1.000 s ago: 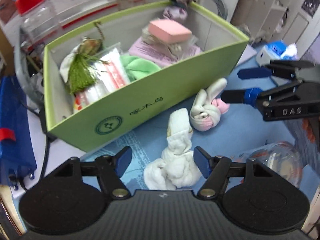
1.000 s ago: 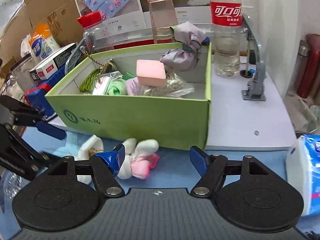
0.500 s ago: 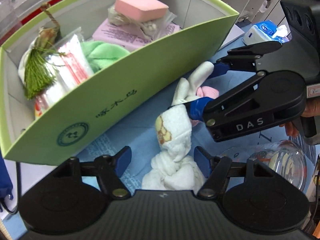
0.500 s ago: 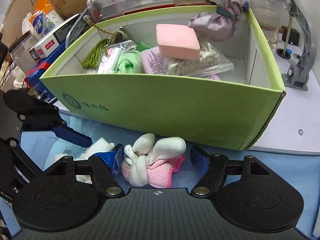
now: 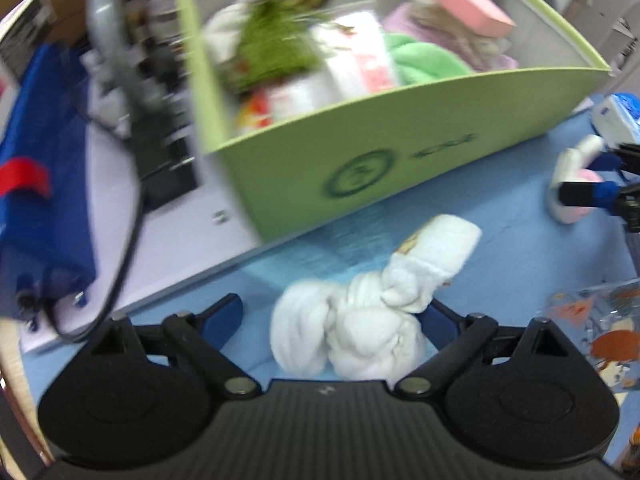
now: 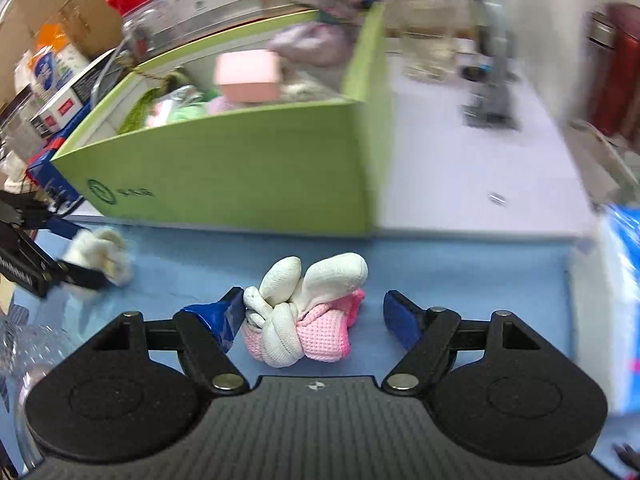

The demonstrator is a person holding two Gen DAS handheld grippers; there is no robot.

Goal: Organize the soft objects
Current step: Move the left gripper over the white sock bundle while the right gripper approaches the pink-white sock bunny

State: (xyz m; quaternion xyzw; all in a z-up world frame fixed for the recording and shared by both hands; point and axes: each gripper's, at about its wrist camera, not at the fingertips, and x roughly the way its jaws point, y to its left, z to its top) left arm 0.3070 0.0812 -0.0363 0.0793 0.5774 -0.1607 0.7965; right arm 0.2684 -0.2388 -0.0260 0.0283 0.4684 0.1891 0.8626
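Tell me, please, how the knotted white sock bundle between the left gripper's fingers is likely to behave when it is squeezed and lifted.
The white sock bundle looks like soft terry, so it will probably compress rather than resist. Its knot should hold it together, though the loose cuff end may flop. It seems light and unlikely to slip from the left gripper.

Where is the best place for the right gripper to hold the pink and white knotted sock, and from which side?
Probably across the knotted body of the pink and white sock, coming level from the near side. The right gripper already straddles it, open; the two white ends point away and would slip.
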